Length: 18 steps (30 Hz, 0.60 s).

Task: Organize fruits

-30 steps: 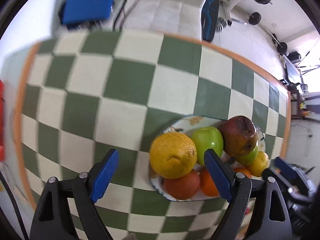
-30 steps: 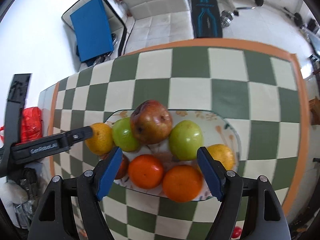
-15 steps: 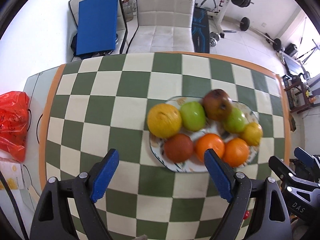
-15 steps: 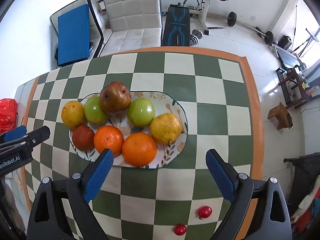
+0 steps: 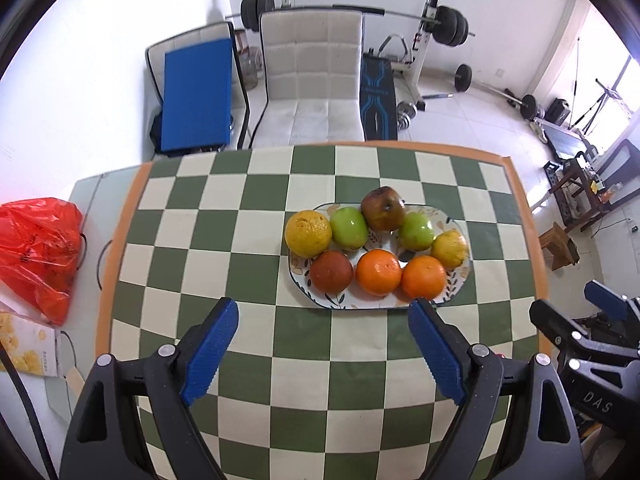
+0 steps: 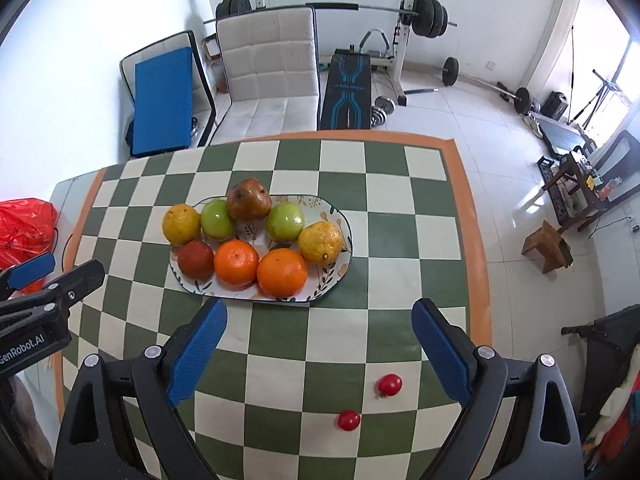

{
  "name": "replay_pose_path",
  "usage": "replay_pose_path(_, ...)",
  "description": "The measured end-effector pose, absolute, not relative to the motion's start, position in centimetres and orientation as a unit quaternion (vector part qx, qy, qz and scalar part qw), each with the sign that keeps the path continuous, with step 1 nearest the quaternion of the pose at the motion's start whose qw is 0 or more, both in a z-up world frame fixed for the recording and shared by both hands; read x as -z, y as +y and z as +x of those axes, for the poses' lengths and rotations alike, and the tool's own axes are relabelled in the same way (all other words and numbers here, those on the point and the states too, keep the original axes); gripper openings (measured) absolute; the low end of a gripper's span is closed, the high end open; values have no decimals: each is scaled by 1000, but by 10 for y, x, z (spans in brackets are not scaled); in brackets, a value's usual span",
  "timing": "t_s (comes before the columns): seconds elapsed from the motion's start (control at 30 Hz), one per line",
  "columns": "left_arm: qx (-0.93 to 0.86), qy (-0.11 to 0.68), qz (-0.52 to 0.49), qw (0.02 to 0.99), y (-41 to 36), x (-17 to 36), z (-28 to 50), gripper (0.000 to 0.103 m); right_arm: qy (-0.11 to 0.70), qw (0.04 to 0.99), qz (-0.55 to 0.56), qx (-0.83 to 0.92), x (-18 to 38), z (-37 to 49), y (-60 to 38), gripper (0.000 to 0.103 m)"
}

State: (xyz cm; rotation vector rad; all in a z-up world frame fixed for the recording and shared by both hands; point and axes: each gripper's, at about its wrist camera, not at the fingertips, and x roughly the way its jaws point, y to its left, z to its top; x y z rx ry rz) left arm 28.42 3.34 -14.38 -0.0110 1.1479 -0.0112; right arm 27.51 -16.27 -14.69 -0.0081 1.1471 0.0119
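Both claws hang above the near edge of the checkered worktop (image 6: 384, 200), each spread wide and holding nothing. The oval plate (image 6: 340, 216) sits in the middle of the right wrist frame, long axis running left to right, carrying eight pieces of fruit in two rows. Two small red tomatoes lie loose off the plate: one (image 6: 390, 384) in the lower centre-right and one (image 6: 348, 420) just below and left of it.

The right claw (image 6: 318, 356) is the nearer one, I judge; both tomatoes lie below and slightly right of its open span, closer to the camera than the fingertips, so it would need to draw back and drop. The left claw (image 5: 322, 346) faces the plate's near rim.

Readable writing: "GenRobot.AI" on the left tool's body at the left edge of the right wrist frame, and "DAS" on the right tool's body in the left wrist frame's lower right.
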Motion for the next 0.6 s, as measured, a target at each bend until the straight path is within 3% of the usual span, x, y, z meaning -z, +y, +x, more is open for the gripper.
replay_pose_path(0.6, 34, 482, -10, 875, 30, 58, 206, 87, 463, 886, 25, -17, 36, 179, -162, 96)
